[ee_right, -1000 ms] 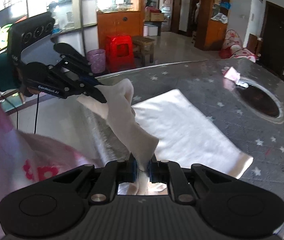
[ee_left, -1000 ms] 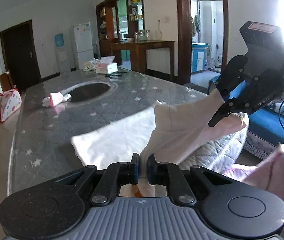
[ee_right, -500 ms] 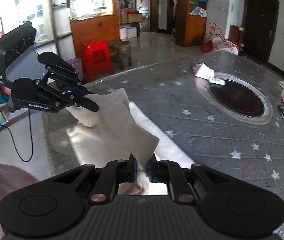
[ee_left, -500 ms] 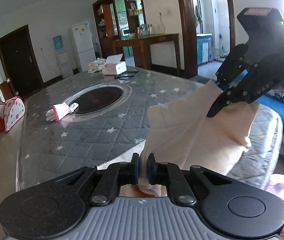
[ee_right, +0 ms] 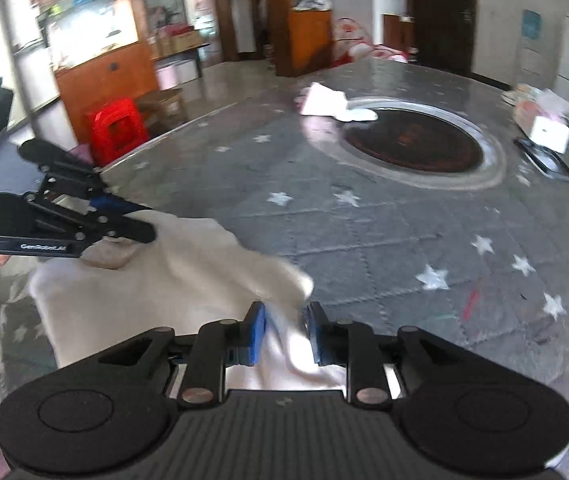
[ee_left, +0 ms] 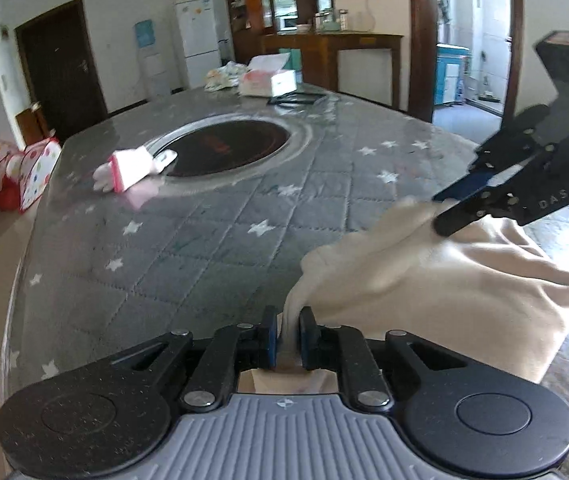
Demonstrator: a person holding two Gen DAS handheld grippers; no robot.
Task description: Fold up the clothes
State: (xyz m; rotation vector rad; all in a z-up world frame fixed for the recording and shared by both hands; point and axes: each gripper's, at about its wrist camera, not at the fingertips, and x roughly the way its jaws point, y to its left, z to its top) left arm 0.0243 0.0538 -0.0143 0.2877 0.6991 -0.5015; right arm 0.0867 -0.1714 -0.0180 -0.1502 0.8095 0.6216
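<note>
A cream-coloured soft cloth garment (ee_left: 444, 288) lies partly doubled over near the near edge of the large round table with its grey quilted star-print cover (ee_left: 212, 240), well short of the dark glass disc sunk in the table's centre (ee_left: 224, 144). The left gripper (ee_left: 287, 334) is clamped on a bunched edge of the cloth, the fabric pinched thin between its blue pads. The right gripper (ee_right: 286, 334) has its jaws parted, with cloth lying loosely in the gap and not squeezed. The garment looks light and limp: it sags in soft rolls between the two tools, keeps no shape of its own, and would likely drape and slide rather than stay where a fold is laid unless smoothed flat. Its knit surface seems to offer good friction against the pads. The best holds appear to be the hem corners or a doubled edge, taken with several layers together so none slips out. A small pink and white cloth item (ee_left: 130, 168) rests beside the disc, well apart.
</note>
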